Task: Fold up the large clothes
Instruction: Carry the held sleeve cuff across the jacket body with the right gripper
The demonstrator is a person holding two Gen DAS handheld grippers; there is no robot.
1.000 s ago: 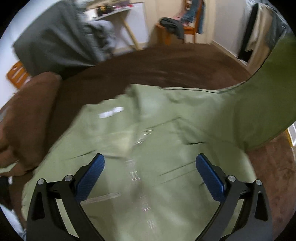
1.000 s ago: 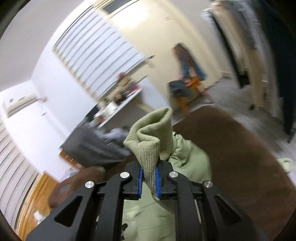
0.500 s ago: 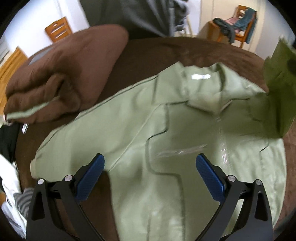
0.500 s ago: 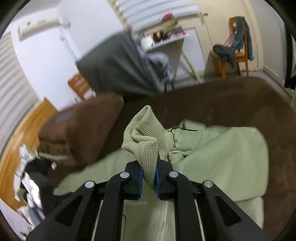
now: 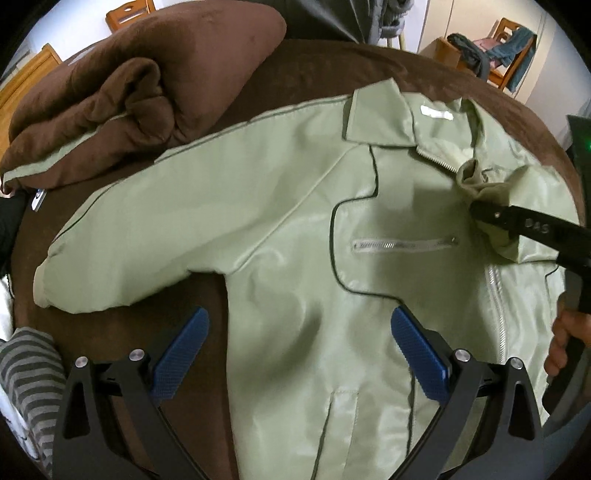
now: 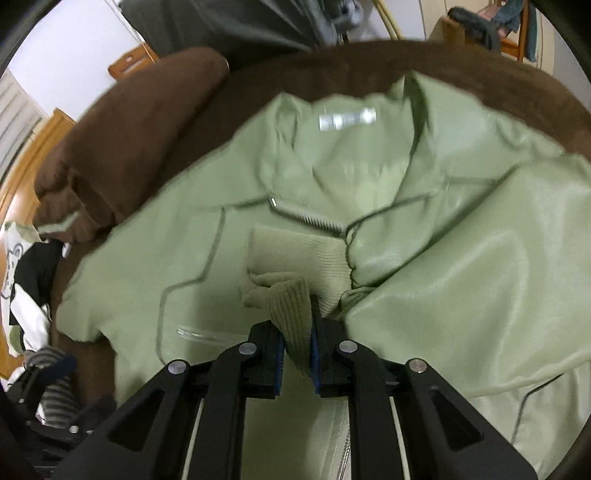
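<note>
A pale green zip jacket [image 5: 295, 229] lies face up on a brown bed cover [image 5: 295, 70], collar toward the far side. One sleeve [image 5: 122, 236] stretches out flat to the left. The other sleeve [image 6: 461, 280] is folded across the chest, and my right gripper [image 6: 297, 343] is shut on its ribbed knit cuff [image 6: 291, 314], low over the zipper below the collar. In the left wrist view that gripper [image 5: 476, 210] reaches in from the right, held by a hand [image 5: 565, 343]. My left gripper [image 5: 299, 350] hangs open over the jacket's lower front, nothing between its fingers.
A bundled brown blanket [image 5: 122, 92] lies at the bed's far left. Striped and white clothes [image 5: 26, 376] are piled off the left edge. A wooden chair with clothes [image 5: 506, 51] stands at the back right, and a dark grey garment [image 6: 229, 22] hangs behind the bed.
My right gripper has swung down from high in the air, carrying the cuff across onto the jacket's chest. My left gripper has shifted sideways and lower over the jacket, still open.
</note>
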